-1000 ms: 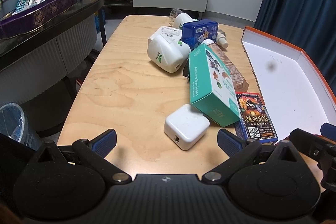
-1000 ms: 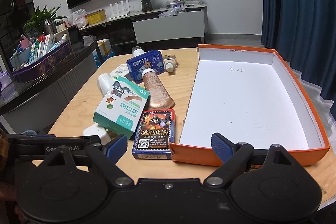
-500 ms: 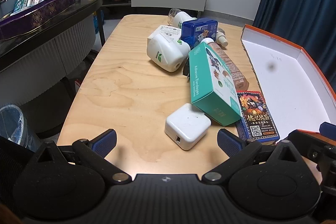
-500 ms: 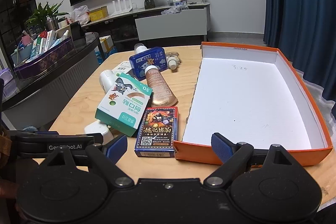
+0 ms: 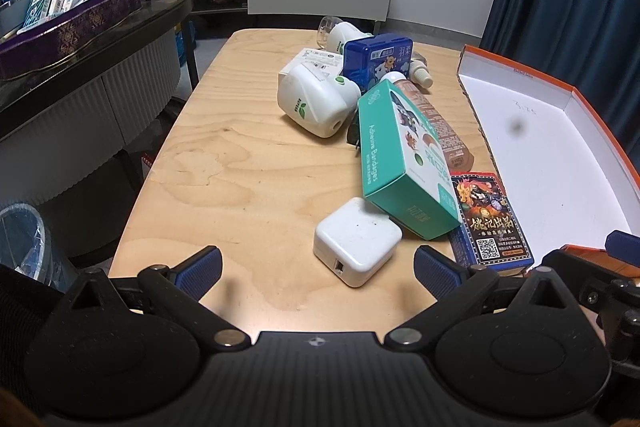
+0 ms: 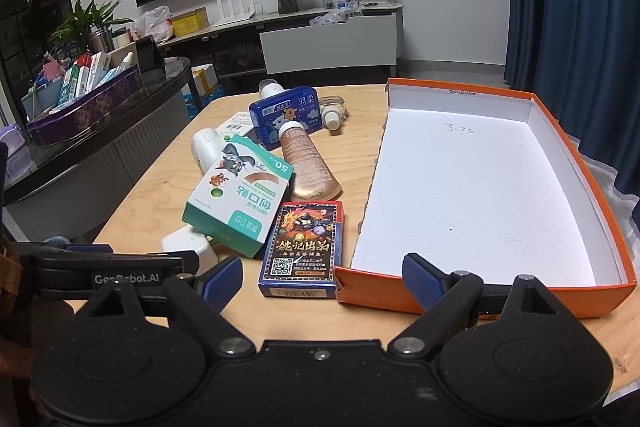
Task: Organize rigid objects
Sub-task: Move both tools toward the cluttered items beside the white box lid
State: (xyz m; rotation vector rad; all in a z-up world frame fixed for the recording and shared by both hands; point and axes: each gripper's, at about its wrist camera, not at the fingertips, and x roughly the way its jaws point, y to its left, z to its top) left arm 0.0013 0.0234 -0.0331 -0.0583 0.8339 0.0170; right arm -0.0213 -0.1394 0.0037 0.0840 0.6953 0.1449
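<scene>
Both tongs stand with jaws wide apart and hold nothing: the left tongs (image 5: 318, 263) face the white charger (image 5: 357, 241), the right tongs (image 6: 322, 277) straddle the card pack (image 6: 302, 247) and the near wall of the orange tray (image 6: 576, 155). The things to sort lie heaped on the wooden desk (image 5: 240, 167), left of the bare tray. The green bandage box (image 5: 404, 163) rests tilted on the charger and beside the card pack. Likely risk: drawing out the charger would drop the box, which could nudge the pack; the tan tube (image 6: 306, 163), being round, may roll if bumped. The smooth, round-cornered plastic of the charger and the white dispenser (image 5: 314, 101) may slip in a shallow grip. The glossy cardboard boxes could dent under a hard squeeze. The tray's near-left corner looks torn.
</scene>
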